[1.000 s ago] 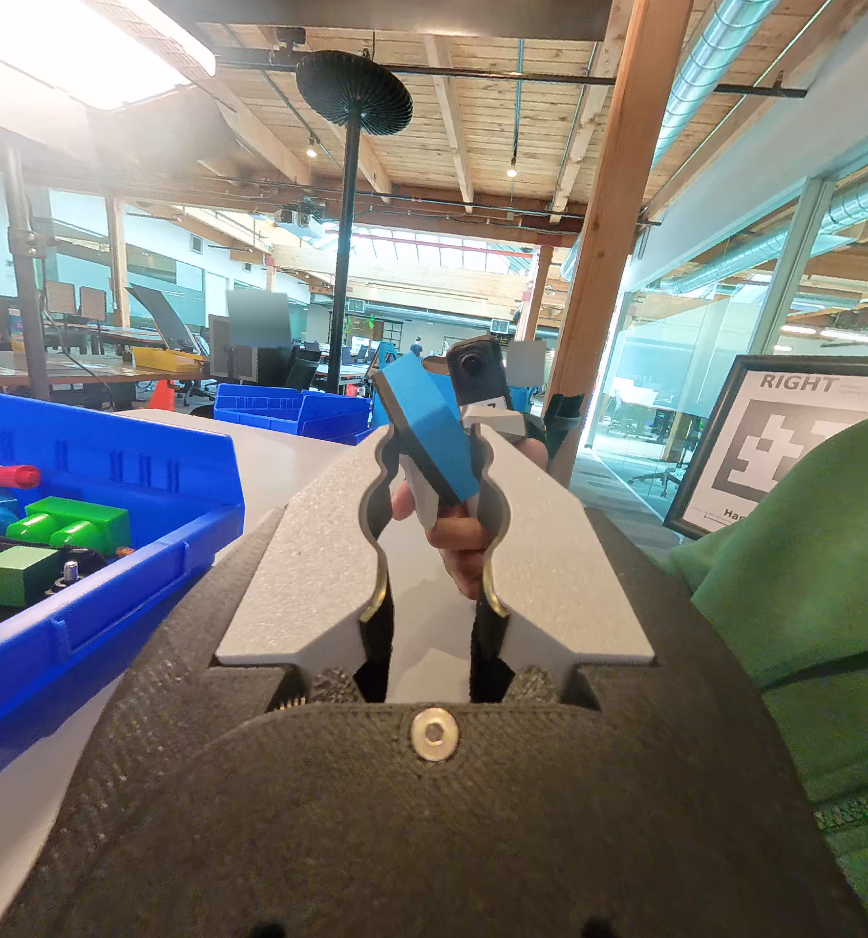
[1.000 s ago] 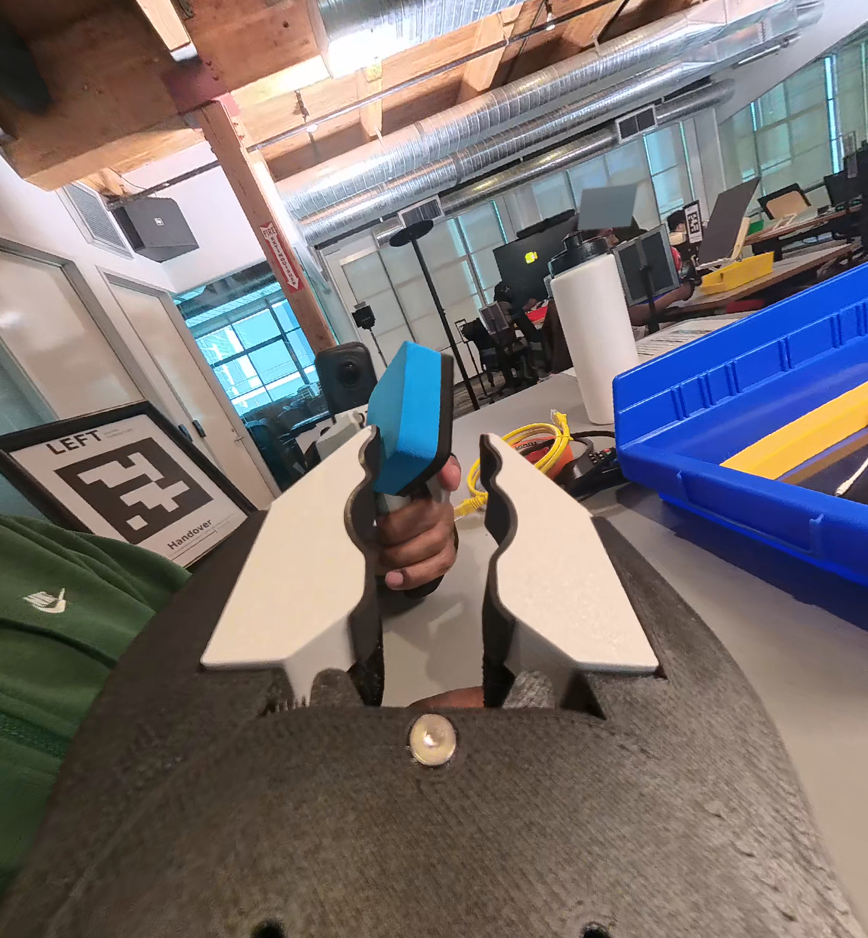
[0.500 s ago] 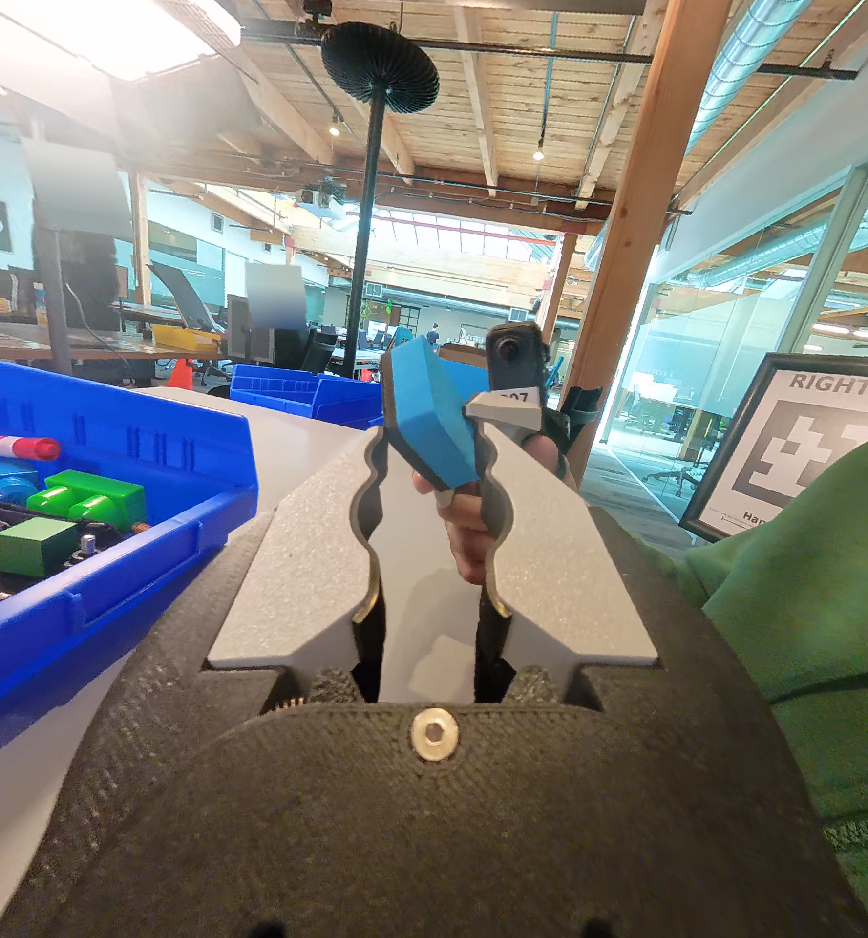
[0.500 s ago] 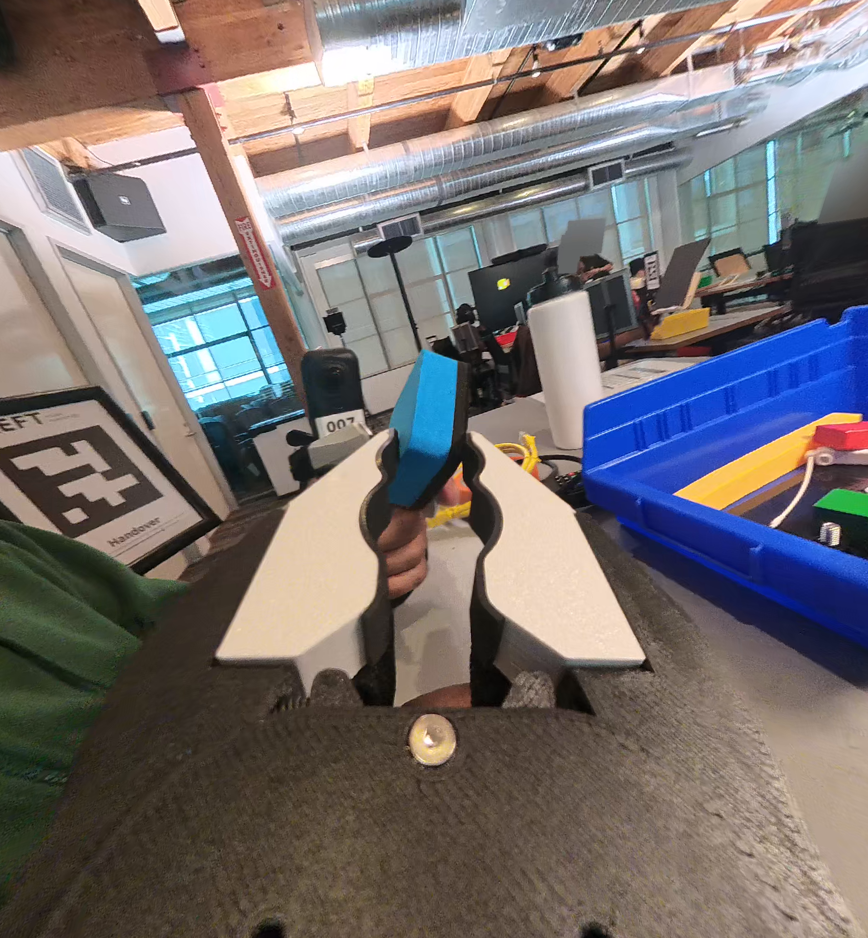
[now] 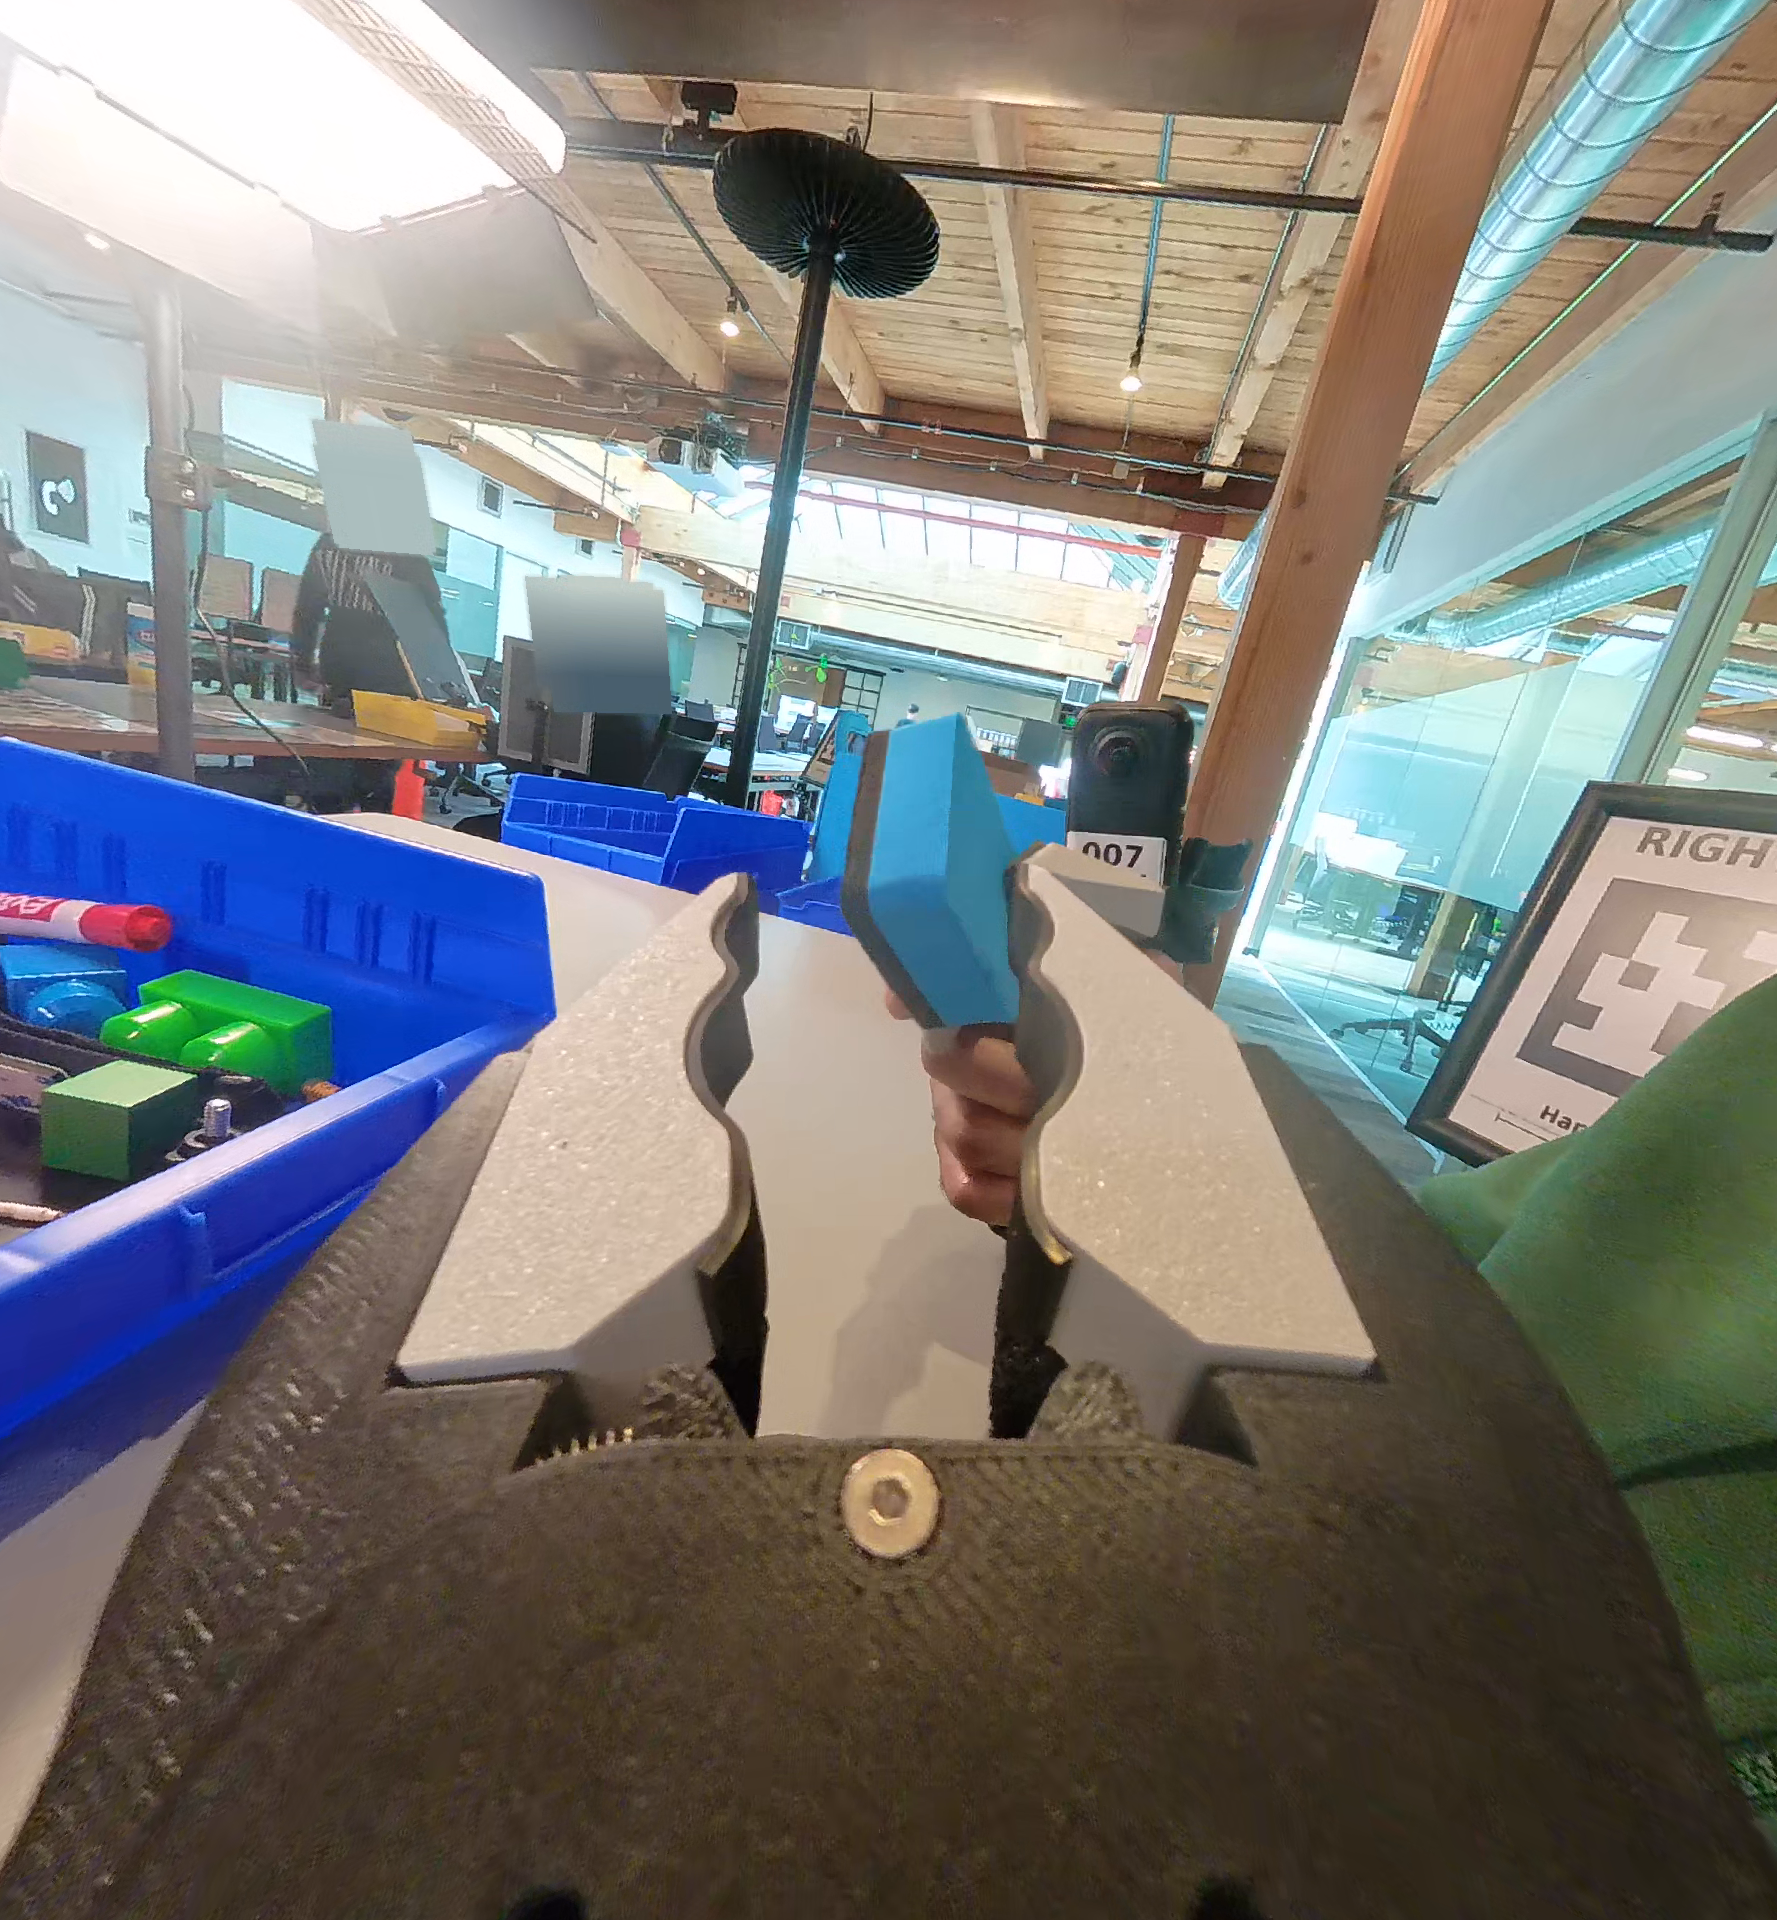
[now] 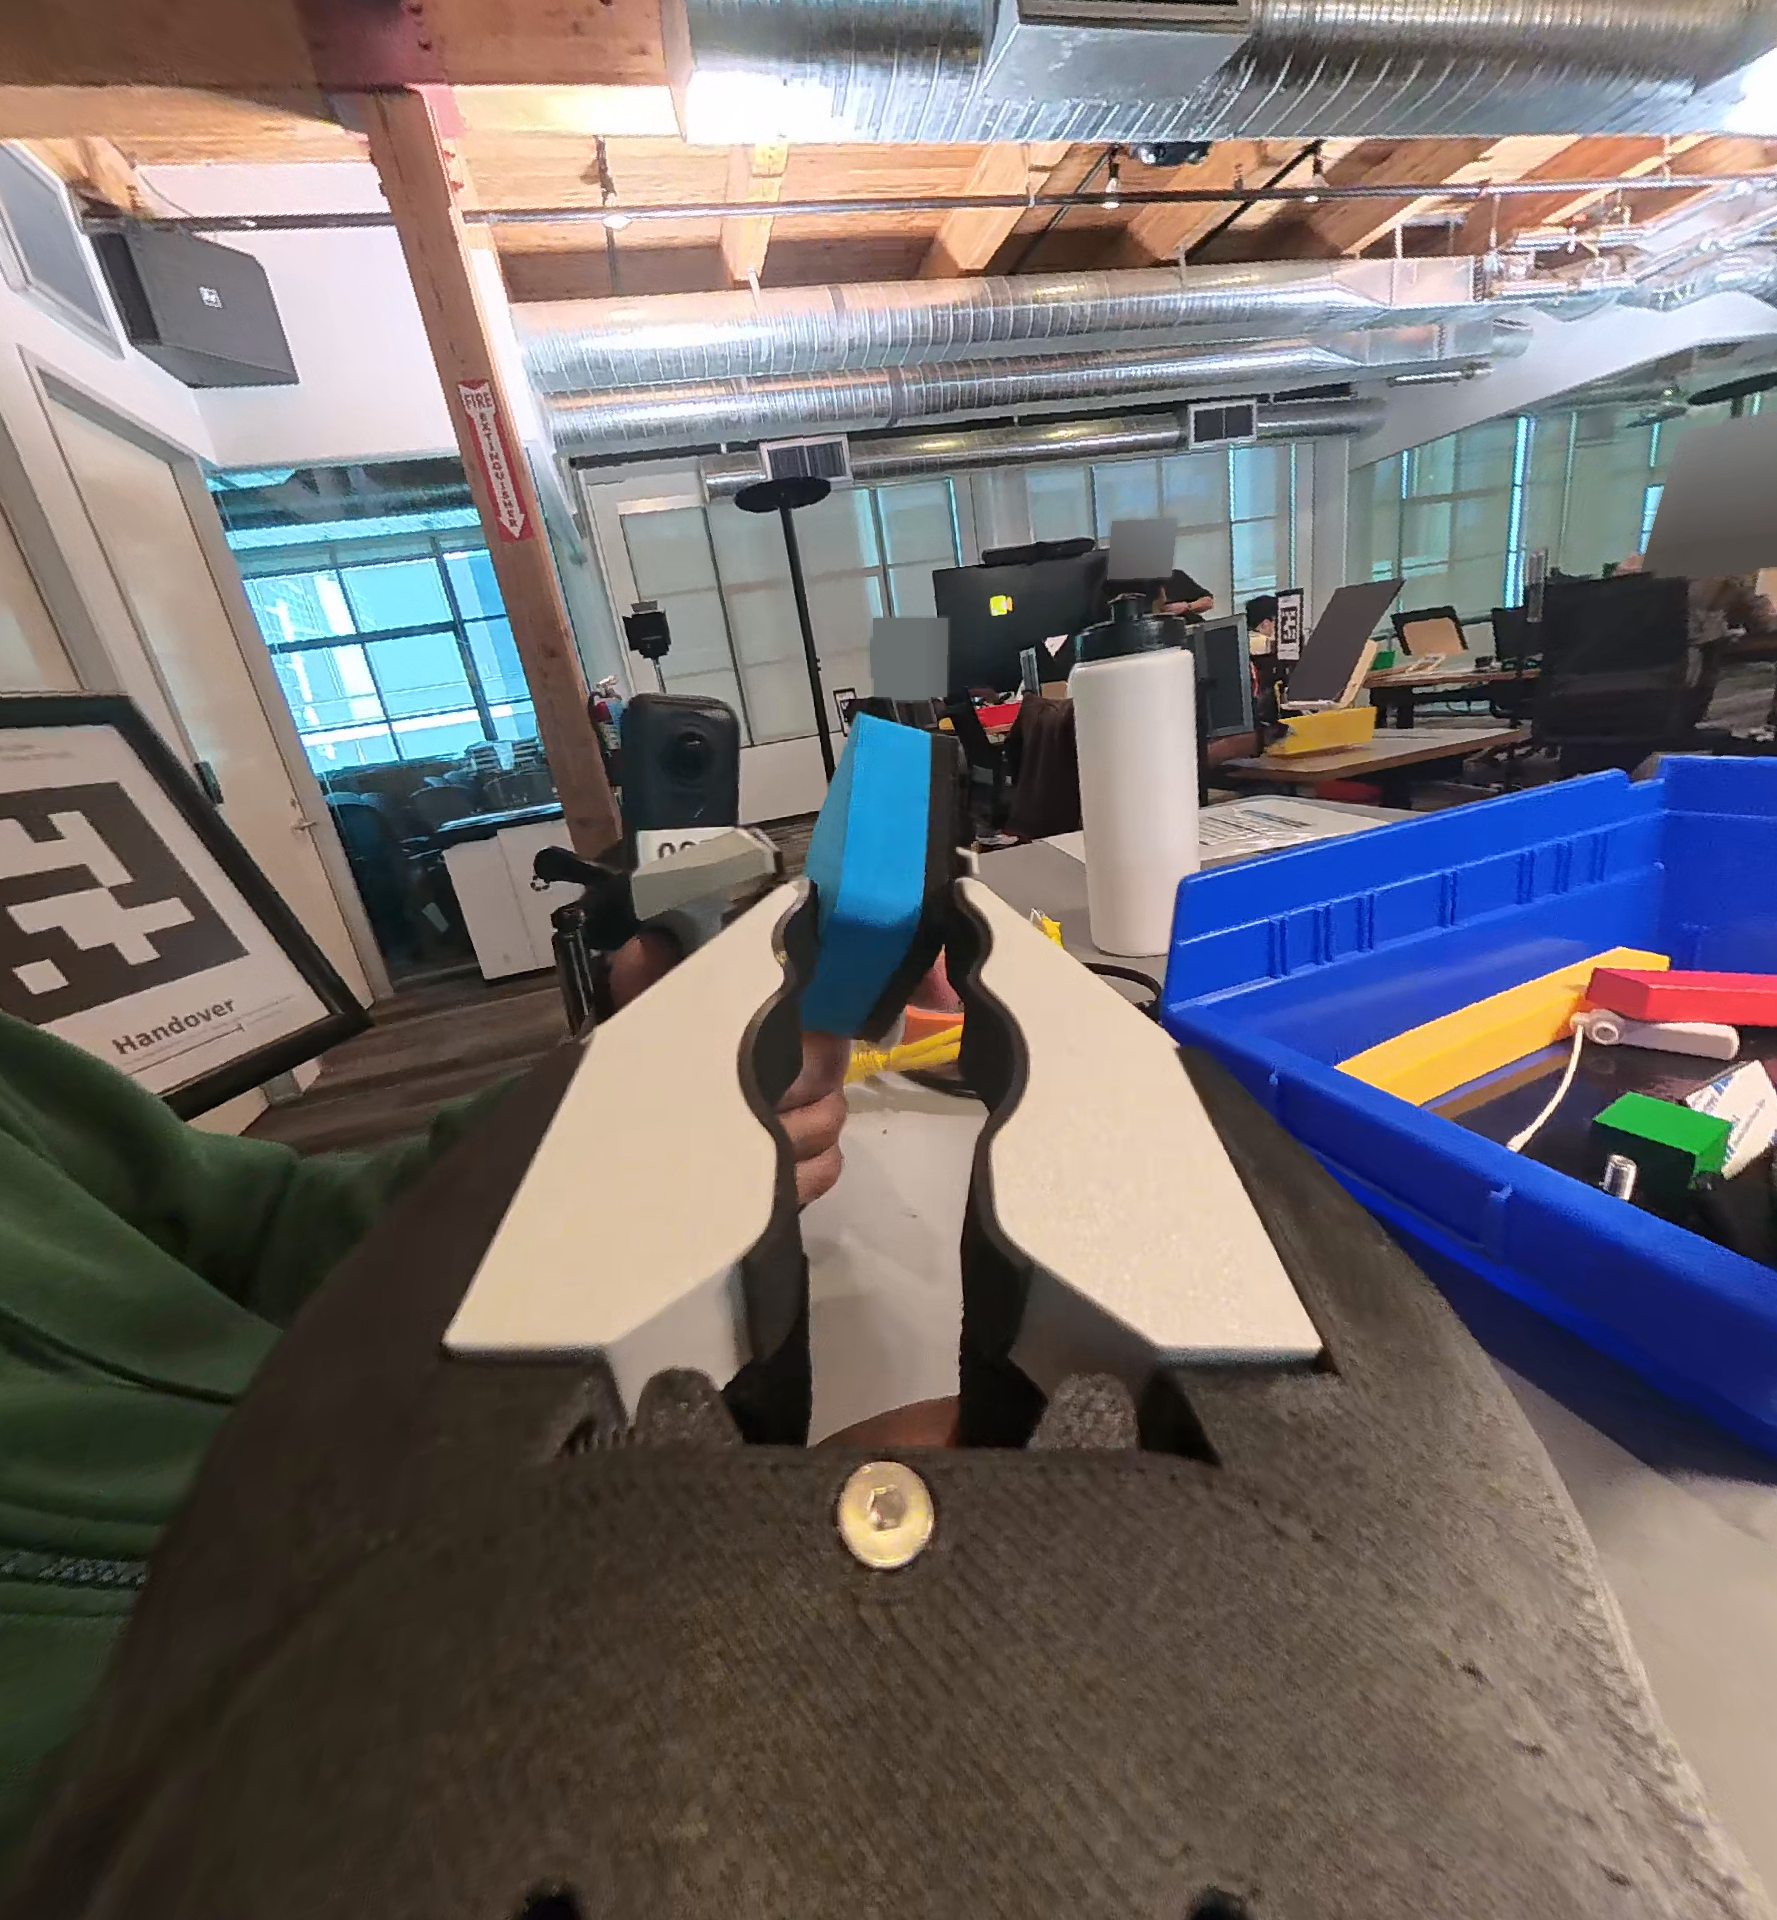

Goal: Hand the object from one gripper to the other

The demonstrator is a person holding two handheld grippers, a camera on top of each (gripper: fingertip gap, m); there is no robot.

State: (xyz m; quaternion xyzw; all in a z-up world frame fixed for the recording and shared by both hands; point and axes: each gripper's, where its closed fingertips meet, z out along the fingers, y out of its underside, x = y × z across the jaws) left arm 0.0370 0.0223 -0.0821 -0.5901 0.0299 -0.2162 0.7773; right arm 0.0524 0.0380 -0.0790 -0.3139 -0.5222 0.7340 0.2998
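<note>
R gripper [image 6: 879, 925] clamps blue eraser [image 6: 868, 883]; L gripper [image 5: 879, 914] spread — grey table [image 5: 842, 1195], blue bin [image 6: 1383, 997], open-plan office.

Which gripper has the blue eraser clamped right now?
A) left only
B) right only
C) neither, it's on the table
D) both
B: in the right wrist view the right gripper has its fingers closed against both sides of the blue eraser, while in the left wrist view the left gripper stands open, a clear gap between its left finger and the eraser.

Bright daylight; ceiling panel [image 5: 240, 114] glares white, edges bend fisheye-fashion, far background perhaps slightly soft.
</note>
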